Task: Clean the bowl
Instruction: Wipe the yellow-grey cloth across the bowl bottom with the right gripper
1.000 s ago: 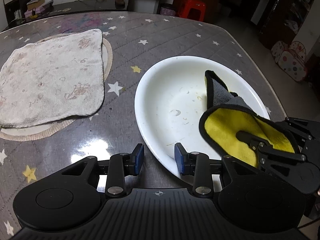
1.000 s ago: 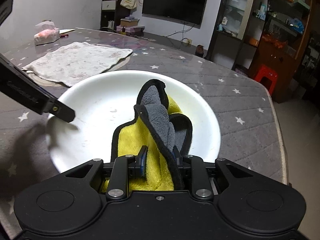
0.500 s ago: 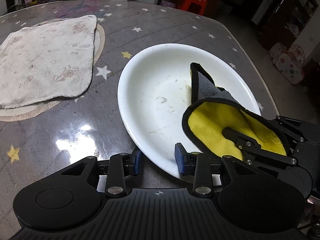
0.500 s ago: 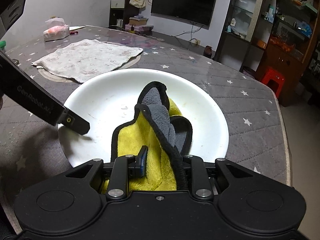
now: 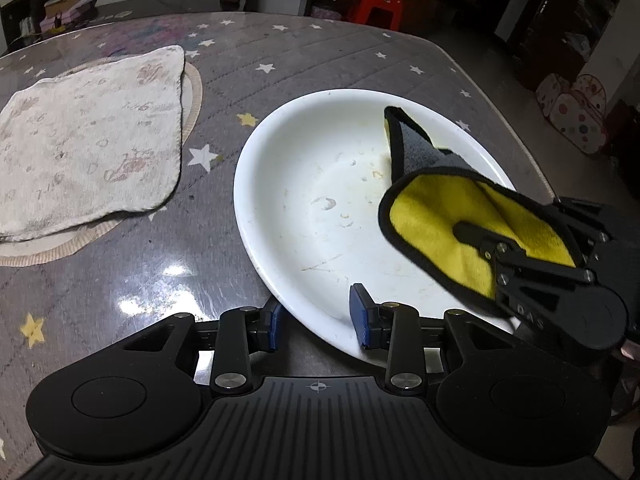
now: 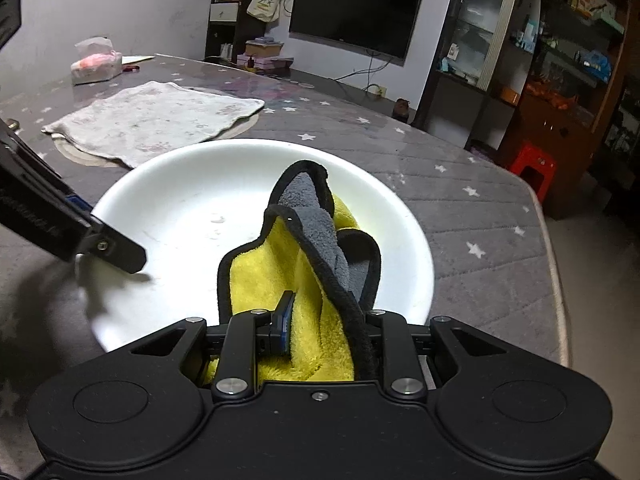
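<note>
A wide white bowl [image 5: 316,200] with small food specks sits on the star-patterned table; it also shows in the right wrist view [image 6: 192,208]. My left gripper [image 5: 316,318] is open, its jaws straddling the bowl's near rim, one finger outside and one inside. My right gripper [image 6: 324,324] is shut on a yellow and grey cloth [image 6: 304,264], which rests inside the bowl on its right side. The cloth [image 5: 436,216] and the right gripper [image 5: 516,256] also show in the left wrist view.
A stained white towel [image 5: 84,140] lies on a round mat at the table's left. A tissue pack [image 6: 96,62] stands at the far corner. A red stool [image 6: 532,168] and cabinets stand beyond the table's rounded edge.
My left gripper has closed in on the bowl's near rim, so the rim now sits between its open jaws. The cloth has stayed in the bowl's right side.
</note>
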A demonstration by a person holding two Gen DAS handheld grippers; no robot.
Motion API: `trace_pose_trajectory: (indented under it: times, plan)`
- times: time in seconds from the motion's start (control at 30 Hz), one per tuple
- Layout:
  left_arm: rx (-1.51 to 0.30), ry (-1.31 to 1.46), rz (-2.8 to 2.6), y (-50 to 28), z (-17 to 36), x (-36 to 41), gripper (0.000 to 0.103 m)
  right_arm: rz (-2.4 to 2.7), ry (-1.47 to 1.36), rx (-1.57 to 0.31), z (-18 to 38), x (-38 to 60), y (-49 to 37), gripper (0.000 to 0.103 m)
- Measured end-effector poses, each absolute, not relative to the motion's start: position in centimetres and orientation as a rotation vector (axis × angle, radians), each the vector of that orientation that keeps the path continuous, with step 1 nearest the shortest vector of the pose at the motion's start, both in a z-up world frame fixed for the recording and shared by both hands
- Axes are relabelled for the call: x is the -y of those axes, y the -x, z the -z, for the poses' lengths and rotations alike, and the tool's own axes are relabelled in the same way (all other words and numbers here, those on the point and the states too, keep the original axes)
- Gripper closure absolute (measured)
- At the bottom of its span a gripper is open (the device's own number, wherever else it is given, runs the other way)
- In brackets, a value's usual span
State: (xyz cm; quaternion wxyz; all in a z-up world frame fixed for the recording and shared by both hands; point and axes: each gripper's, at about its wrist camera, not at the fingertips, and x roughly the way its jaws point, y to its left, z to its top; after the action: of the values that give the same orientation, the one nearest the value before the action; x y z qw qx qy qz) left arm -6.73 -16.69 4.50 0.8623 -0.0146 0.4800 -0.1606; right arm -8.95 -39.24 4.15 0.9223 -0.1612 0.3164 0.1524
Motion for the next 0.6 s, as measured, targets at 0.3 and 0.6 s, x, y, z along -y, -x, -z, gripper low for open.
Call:
trace_pose_trajectory:
  times: [0.3,0.6]
  plan:
    - [-1.005,0.024,0.352,6.5,-4.3,16.6,0.067,-0.301,0.378,-0.628,-3.8,39.2,7.1,0.079]
    - [-1.001,0.022,0.355,6.5,-4.2,16.7,0.066,-0.292,0.382,-0.619,-3.8,38.8,5.3,0.079]
